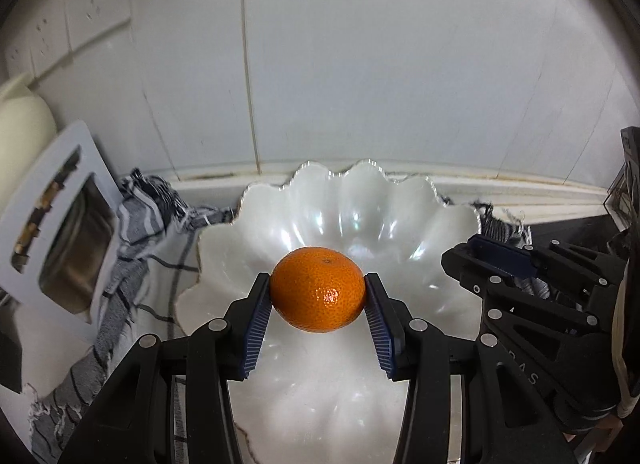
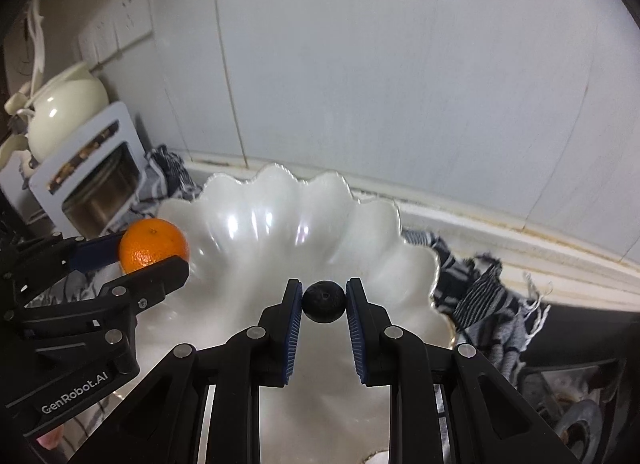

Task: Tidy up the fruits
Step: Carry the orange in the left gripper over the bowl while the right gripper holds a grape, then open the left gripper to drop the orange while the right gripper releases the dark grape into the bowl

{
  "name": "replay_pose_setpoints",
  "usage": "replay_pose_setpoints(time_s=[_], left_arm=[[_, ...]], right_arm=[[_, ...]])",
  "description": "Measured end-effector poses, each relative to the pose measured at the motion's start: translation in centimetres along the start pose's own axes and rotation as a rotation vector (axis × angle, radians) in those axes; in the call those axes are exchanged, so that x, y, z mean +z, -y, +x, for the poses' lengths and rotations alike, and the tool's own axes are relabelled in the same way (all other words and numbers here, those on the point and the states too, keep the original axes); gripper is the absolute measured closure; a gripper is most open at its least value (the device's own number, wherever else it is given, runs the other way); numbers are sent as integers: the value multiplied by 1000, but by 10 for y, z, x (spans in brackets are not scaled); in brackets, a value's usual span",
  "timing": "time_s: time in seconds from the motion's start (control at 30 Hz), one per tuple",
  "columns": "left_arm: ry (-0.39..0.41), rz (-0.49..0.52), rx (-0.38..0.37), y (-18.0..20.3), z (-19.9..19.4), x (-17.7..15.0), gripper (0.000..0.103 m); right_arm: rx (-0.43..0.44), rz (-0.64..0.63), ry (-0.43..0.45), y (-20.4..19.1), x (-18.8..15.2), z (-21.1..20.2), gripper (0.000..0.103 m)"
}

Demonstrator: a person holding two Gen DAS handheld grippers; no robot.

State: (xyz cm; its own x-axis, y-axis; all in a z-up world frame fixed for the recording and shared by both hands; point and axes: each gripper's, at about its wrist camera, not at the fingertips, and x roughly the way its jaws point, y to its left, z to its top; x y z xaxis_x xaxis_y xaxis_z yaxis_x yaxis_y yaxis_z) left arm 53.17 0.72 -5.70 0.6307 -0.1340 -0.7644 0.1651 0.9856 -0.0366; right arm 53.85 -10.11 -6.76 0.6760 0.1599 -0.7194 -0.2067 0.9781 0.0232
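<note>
My left gripper (image 1: 318, 292) is shut on an orange mandarin (image 1: 318, 290), its blue pads pressing both sides, and holds it over the white scalloped bowl (image 1: 448, 220). In the right wrist view the same mandarin (image 2: 154, 246) hangs at the bowl's left rim in the left gripper (image 2: 150, 254). My right gripper (image 2: 323, 301) is shut on a small dark round fruit (image 2: 323, 301) above the middle of the bowl (image 2: 392, 248). The right gripper's fingers (image 1: 500, 260) also show at the right of the left wrist view, the fruit hidden there. The bowl's visible inside holds nothing.
The bowl stands on a striped grey cloth (image 1: 156, 232) near a white tiled wall (image 1: 360, 64). To the left are a white frame with a metal container (image 2: 96, 184) and a cream teapot (image 2: 64, 108). A dark stove top (image 2: 580, 384) lies at the right.
</note>
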Motion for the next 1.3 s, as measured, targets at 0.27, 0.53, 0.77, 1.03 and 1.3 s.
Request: replay_pose_setpoints(time_s=[0.27, 0.53, 0.77, 1.03, 1.3], left_arm=[[-91, -2, 10, -1, 24, 0, 57], [-84, 9, 56, 1, 17, -4, 41], [-6, 2, 95, -1, -21, -3, 27], [107, 2, 141, 2, -80, -19, 26], [231, -1, 145, 18, -148, -47, 20]], right_arm=[[7, 9, -74, 5, -4, 22, 78], [3, 18, -92, 10, -6, 22, 66], [-3, 30, -45, 12, -11, -8, 65], [-21, -11, 93, 2, -23, -73, 55], [-5, -41, 215, -8, -43, -139, 53]])
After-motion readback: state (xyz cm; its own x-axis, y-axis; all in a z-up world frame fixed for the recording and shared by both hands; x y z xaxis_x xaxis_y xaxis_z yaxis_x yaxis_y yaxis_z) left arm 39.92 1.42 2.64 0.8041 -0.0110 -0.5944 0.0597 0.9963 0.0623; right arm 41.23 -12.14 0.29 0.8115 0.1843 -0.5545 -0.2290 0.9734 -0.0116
